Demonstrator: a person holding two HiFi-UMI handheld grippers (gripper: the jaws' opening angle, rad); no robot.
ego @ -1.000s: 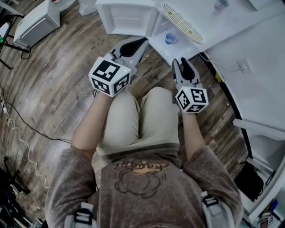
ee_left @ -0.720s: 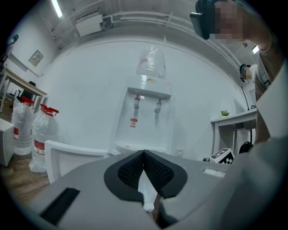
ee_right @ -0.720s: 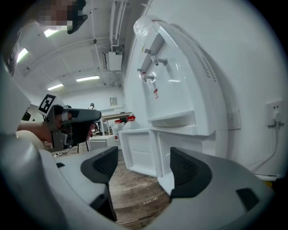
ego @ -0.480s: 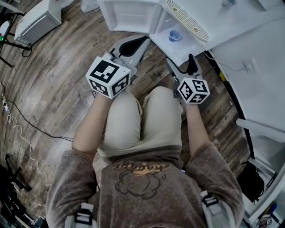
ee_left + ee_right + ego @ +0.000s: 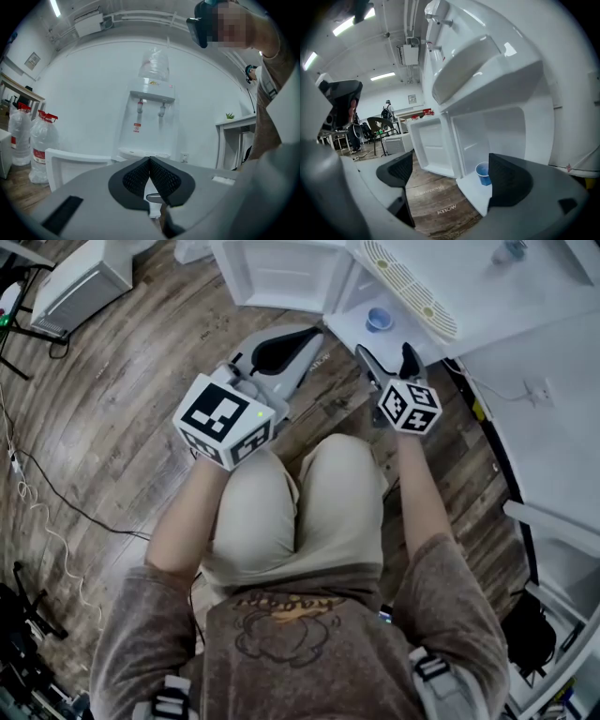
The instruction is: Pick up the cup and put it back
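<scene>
A small blue cup (image 5: 379, 319) stands upright on the floor of the water dispenser's open lower cabinet (image 5: 352, 306). My right gripper (image 5: 386, 354) hovers just in front of that cabinet. Its jaws have just been opening, stand wide apart and have nothing between them. In the right gripper view the cup (image 5: 483, 173) sits beyond the right gripper (image 5: 450, 169), close by the inner edge of the right-hand finger (image 5: 509, 180). My left gripper (image 5: 302, 338) stays over the wooden floor to the left, shut and empty. In its own view the left gripper (image 5: 150, 162) faces the dispenser (image 5: 151, 117).
The cabinet door (image 5: 272, 273) hangs open to the left. The dispenser's drip grille (image 5: 405, 283) juts out above the cup. Water bottles (image 5: 41, 140) stand on the left, a white appliance (image 5: 80, 282) and cables (image 5: 37, 484) lie on the floor, and a white table (image 5: 234, 123) is on the right.
My right gripper has moved forward toward the open cabinet and its jaws have gone from nearly shut to wide apart. The left gripper has stayed where it was.
</scene>
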